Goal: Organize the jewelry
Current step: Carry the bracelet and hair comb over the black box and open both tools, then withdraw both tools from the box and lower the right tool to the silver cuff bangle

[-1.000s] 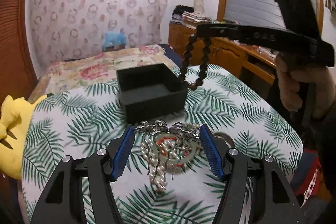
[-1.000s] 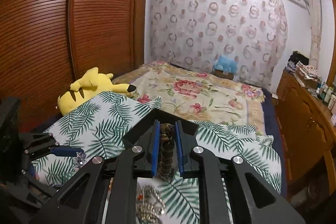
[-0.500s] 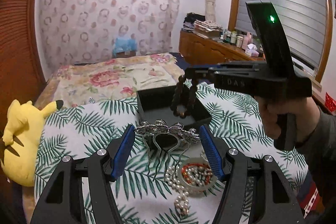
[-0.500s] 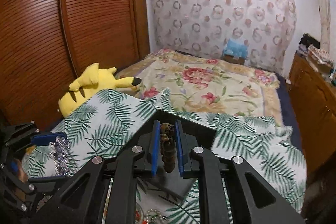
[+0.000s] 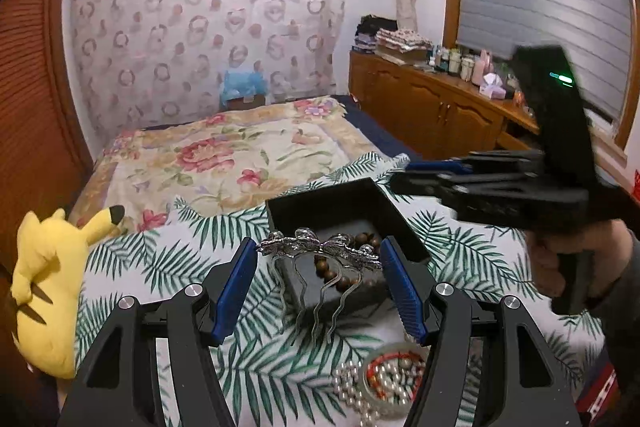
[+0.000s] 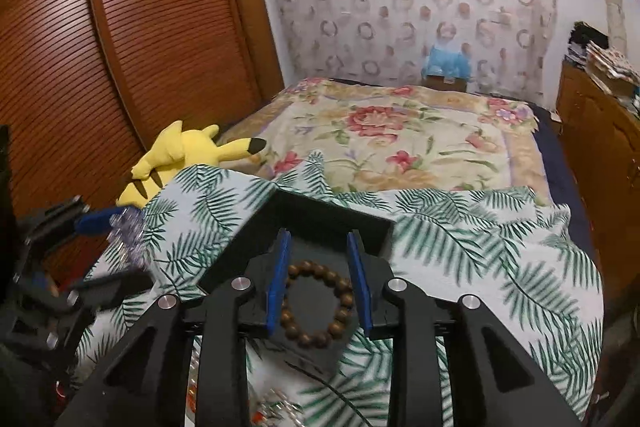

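Silver metal, thin and ornate, the hair comb [image 5: 318, 255] is pinched by its decorated top bar between the blue pads of the left gripper [image 5: 318, 269], its wavy prongs hanging free above the near corner of the black box [image 5: 400, 227] at the frame's centre. It looks light and rigid, but the prongs would likely bend or snag, so the sturdy top bar seems the sound place to hold. The wooden bead bracelet [image 6: 316, 303] lies as a loose ring on the box floor, low in the right wrist view; hard, smooth beads on a cord, it should be light and floppy, best taken across one side of the ring. The right gripper [image 6: 318, 283] hangs over it with fingers spread wide, gripping nothing. A pearl strand [image 5: 384, 383] lies coiled at the lower right of the left view. The worktop [image 5: 168, 267] wears a soft palm-leaf cloth, likely to slide or wrinkle. Beyond lie a floral bed [image 6: 400, 131] and a yellow plush [image 6: 180, 155] at left.
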The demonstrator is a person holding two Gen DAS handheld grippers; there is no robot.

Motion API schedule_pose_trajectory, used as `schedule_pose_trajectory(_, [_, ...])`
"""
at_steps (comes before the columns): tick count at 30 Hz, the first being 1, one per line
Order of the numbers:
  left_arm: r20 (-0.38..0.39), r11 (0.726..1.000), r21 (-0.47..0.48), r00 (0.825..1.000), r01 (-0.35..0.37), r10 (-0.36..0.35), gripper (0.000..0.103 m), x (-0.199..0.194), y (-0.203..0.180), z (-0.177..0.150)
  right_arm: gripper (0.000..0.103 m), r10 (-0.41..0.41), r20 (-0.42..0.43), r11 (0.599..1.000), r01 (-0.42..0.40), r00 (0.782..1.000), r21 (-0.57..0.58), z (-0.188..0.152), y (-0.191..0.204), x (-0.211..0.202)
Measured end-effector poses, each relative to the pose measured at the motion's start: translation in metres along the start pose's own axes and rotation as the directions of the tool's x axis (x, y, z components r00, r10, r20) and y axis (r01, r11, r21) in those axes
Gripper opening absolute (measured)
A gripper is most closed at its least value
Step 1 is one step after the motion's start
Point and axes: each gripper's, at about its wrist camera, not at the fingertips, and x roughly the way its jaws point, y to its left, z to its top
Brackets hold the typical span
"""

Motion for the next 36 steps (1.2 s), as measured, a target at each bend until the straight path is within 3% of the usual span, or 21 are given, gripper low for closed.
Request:
schedule_pose_trajectory(8, [-0.073,0.997,0.058,0.996,-0.045,0.05,0.061,0.042,-0.012,0.021,0.031,-0.021,0.038,1.0,0.021,0.999,0.018,-0.032,-0.031,-0.034])
schedule_pose_trajectory(19, [-0.17,0.99,0.121,0.981,-0.068,0.088,0.061,0.094,-0.027,0.03,0.032,-0.004,0.075,1.0,0.002,0.997,0.023,-0.053,-0.039,-0.057])
schedule_pose_trajectory(22, [-0.19,0.993,0.095,0.978,-0.064,0.081,0.062,0.106,-0.022,0.031,0.032,-0.005,0.072,1.0,0.003,0.997,0.024,-0.061,-0.039,-0.059])
schedule_pose_trajectory(25, [-0.17,0.998,0.057,0.984,-0.041,0.05,0.072,0.101,-0.014,0.031,0.032,-0.009,0.062,1.0,0.008,0.998,0.017,-0.07,-0.036,-0.059])
schedule_pose_trajectory(36, [-0.107,0.999,0.034,0.994,0.004,0.0,0.072,0.04,-0.016,0.002,0.031,-0.02,0.007,1.0,0.02,1.0,-0.018,-0.113,-0.02,-0.057])
